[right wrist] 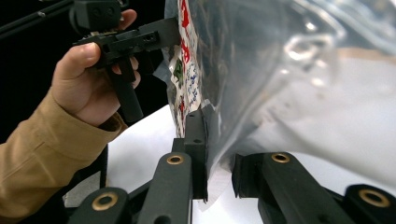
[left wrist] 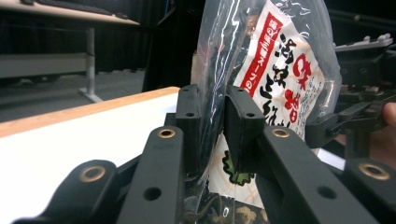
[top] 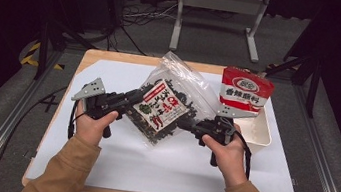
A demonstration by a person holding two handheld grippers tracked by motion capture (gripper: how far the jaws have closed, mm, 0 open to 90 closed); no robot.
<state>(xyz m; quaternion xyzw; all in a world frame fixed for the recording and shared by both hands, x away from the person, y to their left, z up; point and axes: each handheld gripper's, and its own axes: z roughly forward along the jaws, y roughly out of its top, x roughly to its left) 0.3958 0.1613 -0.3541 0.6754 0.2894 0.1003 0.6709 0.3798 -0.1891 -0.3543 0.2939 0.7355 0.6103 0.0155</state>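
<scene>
Clear plastic bag (top: pixel 170 101) with dark dried bits and printed packet inside, held up over white counter (top: pixel 174 162) between both grippers. Left gripper (top: pixel 130 101): fingers (left wrist: pixel 189 121) clamped on bag's left edge. Right gripper (top: pixel 185 124): fingers (right wrist: pixel 196 140) close around opposite edge, film between them, one finger touching; full pinch unclear. Likely two-sided hold keeps bag taut. Red pouch (top: pixel 245 89) stands in white tray (top: pixel 261 134) at right, well apart.

We see a clear, glossy, crinkled plastic bag (top: pixel 167 103) with a printed paper-like label; matt black plastic jaws with brass-coloured rivets; a smooth white sheet over the wooden table (top: pixel 113 56); a shiny red pouch (top: pixel 246 90); a smooth white plastic tray (top: pixel 263 132).
</scene>
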